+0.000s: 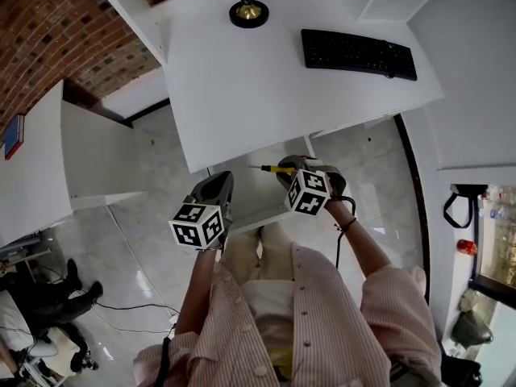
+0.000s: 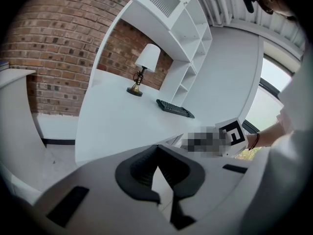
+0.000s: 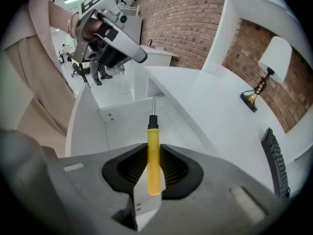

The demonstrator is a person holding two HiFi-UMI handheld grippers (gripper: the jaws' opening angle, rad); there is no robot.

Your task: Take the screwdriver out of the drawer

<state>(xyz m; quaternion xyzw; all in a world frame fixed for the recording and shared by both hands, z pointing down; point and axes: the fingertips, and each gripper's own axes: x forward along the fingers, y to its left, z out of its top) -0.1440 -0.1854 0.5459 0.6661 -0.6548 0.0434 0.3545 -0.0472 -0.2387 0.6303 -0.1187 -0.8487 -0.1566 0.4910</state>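
Note:
A screwdriver point(image 1: 276, 168) with a yellow handle point(image 3: 154, 156) and thin metal shaft point(image 3: 153, 106) is clamped in my right gripper point(image 1: 289, 171), which is shut on the handle; the shaft sticks out past the fingertips. It hangs above the open white drawer point(image 1: 251, 193) under the desk's front edge. In the right gripper view the drawer point(image 3: 128, 122) lies below the shaft and looks bare. My left gripper point(image 1: 225, 178) hovers to the left of the drawer, jaws closed on nothing. In its own view the left gripper point(image 2: 157, 153) looks over the desk.
The white desk point(image 1: 266, 87) carries a black keyboard point(image 1: 359, 52) and a brass-based lamp point(image 1: 248, 10) at the back. White shelves point(image 2: 178, 43) rise behind it against a brick wall. A low white cabinet point(image 1: 89, 160) stands left, with cables on the floor.

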